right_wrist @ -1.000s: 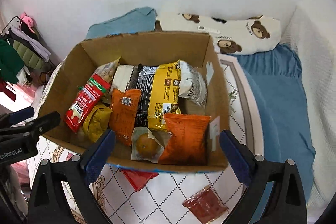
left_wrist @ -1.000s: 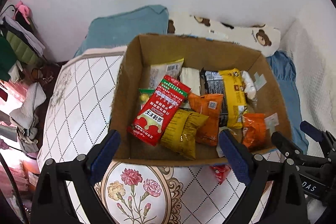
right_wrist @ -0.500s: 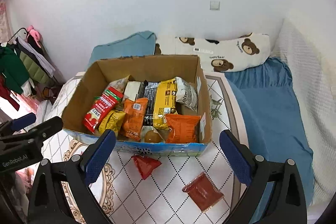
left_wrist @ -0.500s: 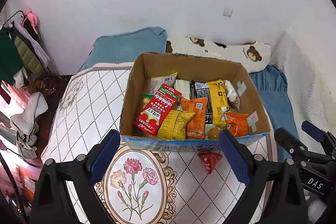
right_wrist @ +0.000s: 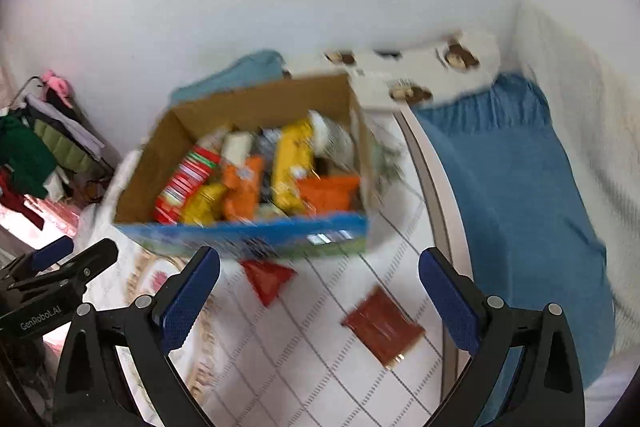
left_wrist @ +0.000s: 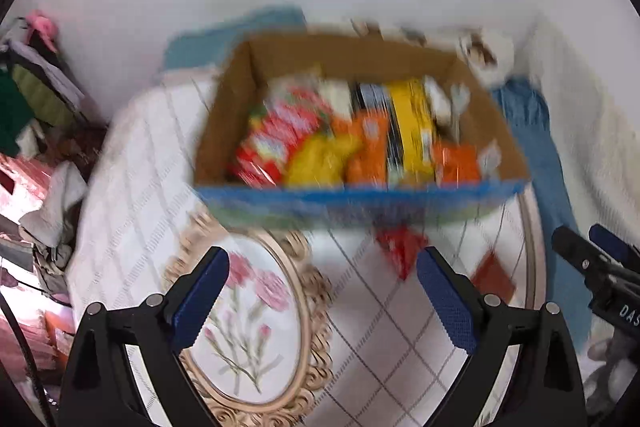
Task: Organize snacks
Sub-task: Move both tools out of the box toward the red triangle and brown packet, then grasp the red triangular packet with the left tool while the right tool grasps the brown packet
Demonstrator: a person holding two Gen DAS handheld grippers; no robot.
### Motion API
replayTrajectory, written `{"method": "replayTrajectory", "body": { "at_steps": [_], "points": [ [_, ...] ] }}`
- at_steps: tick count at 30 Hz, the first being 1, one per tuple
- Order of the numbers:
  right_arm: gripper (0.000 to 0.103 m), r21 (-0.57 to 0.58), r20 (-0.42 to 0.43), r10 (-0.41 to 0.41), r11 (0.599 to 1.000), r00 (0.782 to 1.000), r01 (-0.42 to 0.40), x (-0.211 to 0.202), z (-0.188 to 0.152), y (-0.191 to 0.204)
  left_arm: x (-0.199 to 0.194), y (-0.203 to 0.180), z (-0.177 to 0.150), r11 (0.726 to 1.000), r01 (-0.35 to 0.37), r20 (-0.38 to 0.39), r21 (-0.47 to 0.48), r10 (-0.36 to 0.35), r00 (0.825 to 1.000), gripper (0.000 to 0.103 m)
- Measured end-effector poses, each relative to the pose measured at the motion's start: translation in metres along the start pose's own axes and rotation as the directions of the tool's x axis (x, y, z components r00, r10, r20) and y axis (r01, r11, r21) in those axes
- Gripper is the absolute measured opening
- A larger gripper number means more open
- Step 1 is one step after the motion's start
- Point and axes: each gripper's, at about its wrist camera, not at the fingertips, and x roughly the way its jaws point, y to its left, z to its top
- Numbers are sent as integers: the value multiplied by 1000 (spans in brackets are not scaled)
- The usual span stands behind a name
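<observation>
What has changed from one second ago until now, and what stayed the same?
Both the left gripper and the right gripper pulled back from the cardboard box, bringing two red packets on the quilt into view. Both grippers stayed open and empty; the snacks stayed in the box.

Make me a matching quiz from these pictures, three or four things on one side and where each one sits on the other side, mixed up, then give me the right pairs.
Things:
1. long yellow packet
2. bright red triangular packet
3. dark red flat packet
4. bear-print pillow

Places:
A. against the wall, behind the cardboard box
B. on the quilt, just in front of the box's blue front wall
C. standing inside the box among the other snacks
D. on the quilt, out in the open nearer the blue blanket

Pairs: 1-C, 2-B, 3-D, 4-A
</observation>
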Motion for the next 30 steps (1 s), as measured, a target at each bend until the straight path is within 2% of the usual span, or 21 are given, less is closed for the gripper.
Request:
{"method": "replayTrajectory", "body": {
  "at_steps": [4,7,10,15,18,23,25,26,27,28,29,30],
  "points": [
    [102,50,-128,-20,998,992,27,49,-28,-37,53,-23,-5,998,50,-144,27,-46,989,96],
    [102,25,-221,-47,998,974,54,85,-49,-53,79,-40,-5,997,69,-199,39,-60,978,96],
    [102,-39,-276,-45,999,960,36,116,-68,-54,104,-60,-3,995,72,-235,63,-55,970,96],
    [103,-148,-316,-55,989,947,8,158,-87,-47,133,-79,-3,996,64,-285,70,-41,958,96],
    [103,-220,-300,-68,975,952,0,171,-89,-42,142,-85,-4,996,65,-301,64,-43,953,96],
    [103,-205,-341,-35,978,940,-38,181,-90,-49,148,-88,-2,997,65,-303,48,-48,952,95],
    [103,-218,-364,-27,974,931,-57,182,-86,-50,149,-89,1,997,63,-295,39,-49,954,82],
    [102,-226,-364,-25,972,931,-62,179,-85,-50,149,-90,2,997,62,-293,38,-48,955,79],
    [98,-237,-337,-29,970,941,-55,173,-84,-50,148,-91,3,997,58,-286,40,-45,957,70],
    [84,-253,-311,-32,966,950,-50,167,-84,-49,148,-92,4,998,51,-277,45,-37,960,61],
    [68,-280,-281,-37,959,959,-45,159,-86,-46,147,-94,5,998,47,-268,52,-31,963,56],
    [67,-302,-263,-45,953,964,-38,155,-88,-45,147,-95,5,997,47,-267,61,-29,963,50]
  ]
}}
